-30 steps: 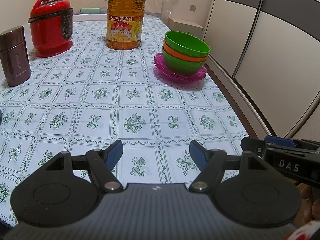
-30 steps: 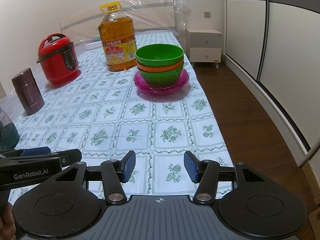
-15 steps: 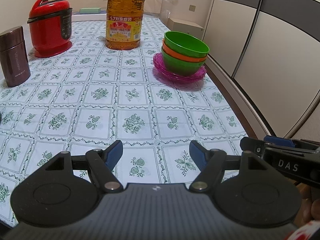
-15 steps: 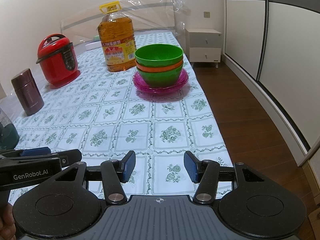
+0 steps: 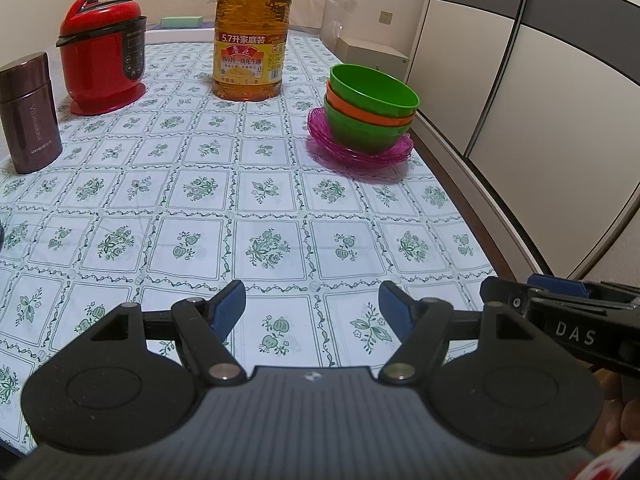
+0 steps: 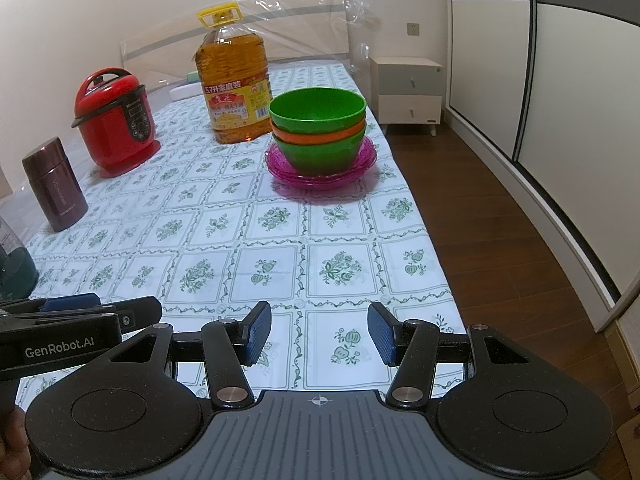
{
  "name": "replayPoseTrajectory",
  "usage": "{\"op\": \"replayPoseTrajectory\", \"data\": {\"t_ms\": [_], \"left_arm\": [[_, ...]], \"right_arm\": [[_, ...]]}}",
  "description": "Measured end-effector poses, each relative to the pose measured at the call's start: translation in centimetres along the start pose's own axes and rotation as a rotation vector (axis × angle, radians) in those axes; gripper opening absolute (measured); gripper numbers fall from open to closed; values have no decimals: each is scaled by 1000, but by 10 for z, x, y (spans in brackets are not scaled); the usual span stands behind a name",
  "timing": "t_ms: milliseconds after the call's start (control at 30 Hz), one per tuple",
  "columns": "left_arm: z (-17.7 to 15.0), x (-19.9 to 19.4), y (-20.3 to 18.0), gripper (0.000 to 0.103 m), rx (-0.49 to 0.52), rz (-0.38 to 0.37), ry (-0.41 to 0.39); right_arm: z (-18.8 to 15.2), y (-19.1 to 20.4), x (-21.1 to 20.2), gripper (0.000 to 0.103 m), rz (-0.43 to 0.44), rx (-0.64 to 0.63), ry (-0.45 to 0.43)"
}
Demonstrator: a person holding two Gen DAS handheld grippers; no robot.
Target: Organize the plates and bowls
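A stack of bowls, green (image 5: 372,88) over orange (image 5: 360,114) over green, stands on magenta plates (image 5: 360,152) near the table's right edge. The stack also shows in the right wrist view (image 6: 318,110), on the plates (image 6: 320,172). My left gripper (image 5: 312,312) is open and empty, low over the near table, well short of the stack. My right gripper (image 6: 319,334) is open and empty at the near right edge. Each gripper shows at the other's side.
A big oil bottle (image 5: 251,36), a red rice cooker (image 5: 102,48) and a maroon flask (image 5: 28,114) stand on the far and left parts of the patterned tablecloth (image 5: 256,216). The table's right edge drops to a wood floor (image 6: 500,216) by wardrobe doors.
Both grippers stay open and empty. The views shifted only slightly; the stack sits a touch farther left in the left wrist view.
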State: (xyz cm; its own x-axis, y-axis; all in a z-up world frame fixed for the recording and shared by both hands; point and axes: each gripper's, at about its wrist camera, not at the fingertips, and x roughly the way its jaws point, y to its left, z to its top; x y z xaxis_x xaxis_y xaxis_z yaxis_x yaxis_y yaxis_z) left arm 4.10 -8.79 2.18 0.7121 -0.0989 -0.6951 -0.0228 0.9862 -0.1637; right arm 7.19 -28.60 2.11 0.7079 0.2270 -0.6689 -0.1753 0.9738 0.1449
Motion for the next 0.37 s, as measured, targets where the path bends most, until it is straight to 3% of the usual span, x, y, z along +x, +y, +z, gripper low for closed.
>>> {"op": "replayPoseTrajectory", "data": {"t_ms": [367], "left_arm": [[-1, -1, 1, 72, -14, -7, -12]], "right_arm": [[0, 0, 1, 54, -2, 0, 1]]}}
